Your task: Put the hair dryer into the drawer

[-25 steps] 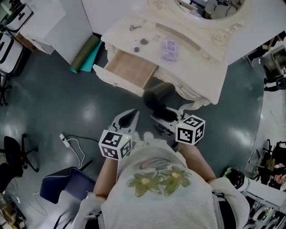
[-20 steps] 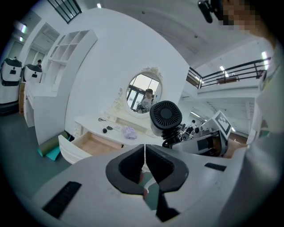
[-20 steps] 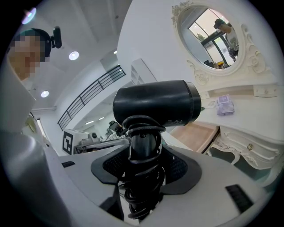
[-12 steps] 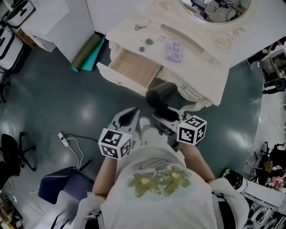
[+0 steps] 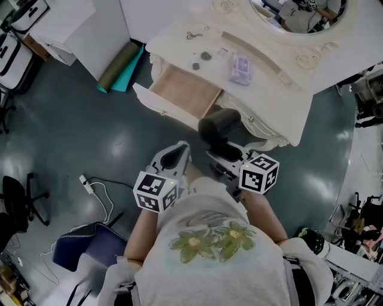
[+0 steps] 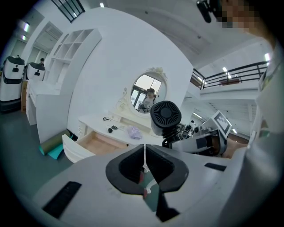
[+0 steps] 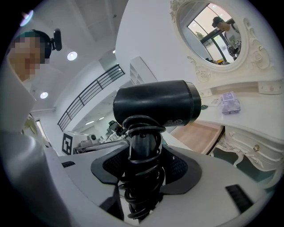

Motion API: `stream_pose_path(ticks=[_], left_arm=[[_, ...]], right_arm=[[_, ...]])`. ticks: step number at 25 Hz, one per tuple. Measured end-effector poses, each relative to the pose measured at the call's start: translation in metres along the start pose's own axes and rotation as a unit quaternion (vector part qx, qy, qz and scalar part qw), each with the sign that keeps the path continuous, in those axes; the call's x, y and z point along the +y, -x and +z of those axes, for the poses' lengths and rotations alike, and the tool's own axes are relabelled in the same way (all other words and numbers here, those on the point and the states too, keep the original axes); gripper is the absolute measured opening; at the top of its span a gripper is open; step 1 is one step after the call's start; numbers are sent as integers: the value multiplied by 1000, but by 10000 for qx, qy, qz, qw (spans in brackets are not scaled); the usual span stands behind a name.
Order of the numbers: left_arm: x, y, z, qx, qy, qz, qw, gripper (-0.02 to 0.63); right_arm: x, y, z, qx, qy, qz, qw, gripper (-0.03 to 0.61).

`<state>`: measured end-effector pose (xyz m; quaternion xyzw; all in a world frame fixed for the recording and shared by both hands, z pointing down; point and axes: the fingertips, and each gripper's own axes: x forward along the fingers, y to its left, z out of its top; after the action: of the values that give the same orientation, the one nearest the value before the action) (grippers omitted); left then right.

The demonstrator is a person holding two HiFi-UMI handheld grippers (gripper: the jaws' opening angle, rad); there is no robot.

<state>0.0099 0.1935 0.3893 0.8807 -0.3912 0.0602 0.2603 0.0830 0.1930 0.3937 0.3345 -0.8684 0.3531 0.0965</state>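
A black hair dryer (image 5: 219, 127) (image 7: 156, 107) (image 6: 165, 116) with its cord wound round the handle is held upright by my right gripper (image 5: 222, 160) (image 7: 143, 164), shut on the handle. It hangs just in front of the cream dressing table (image 5: 281, 77). The open drawer (image 5: 182, 93) (image 7: 199, 135) (image 6: 95, 144) shows a bare wooden bottom, up and left of the dryer in the head view. My left gripper (image 5: 173, 159) (image 6: 144, 165) is shut with nothing in it, beside the right one, below the drawer.
On the tabletop lie a lilac packet (image 5: 240, 63), two small dark items (image 5: 200, 60) and scissors (image 5: 192, 36). An oval mirror (image 5: 299, 12) stands behind. Rolled teal and olive mats (image 5: 119, 67) lie left of the table. A white cable (image 5: 99, 194) and a dark chair (image 5: 90, 251) are on the floor.
The view has drawn slightly nearer the dressing table; the hair dryer has come a little closer to the open drawer. Both grippers stay as they were.
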Motion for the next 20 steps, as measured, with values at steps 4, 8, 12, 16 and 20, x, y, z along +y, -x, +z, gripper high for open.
stream_pose_path(ticks=[4, 8, 12, 16, 20], left_arm=[[13, -6, 9, 2, -40, 13, 10000, 18], [29, -14, 17, 20, -73, 66, 9999, 18], [39, -22, 28, 11, -106, 87, 9999, 18], [55, -28, 40, -12, -65, 118, 9999, 18], [64, -37, 52, -130, 41, 6, 9999, 11]], right_arm=[[-6, -11, 10, 22, 100, -24, 9999, 222], [-12, -26, 22, 52, 187, 7, 9998, 222], [-20, -36, 34, 77, 179, 22, 9998, 222], [-25, -50, 50, 48, 141, 94, 9998, 222], [-33, -64, 60, 103, 195, 97, 9997, 222]])
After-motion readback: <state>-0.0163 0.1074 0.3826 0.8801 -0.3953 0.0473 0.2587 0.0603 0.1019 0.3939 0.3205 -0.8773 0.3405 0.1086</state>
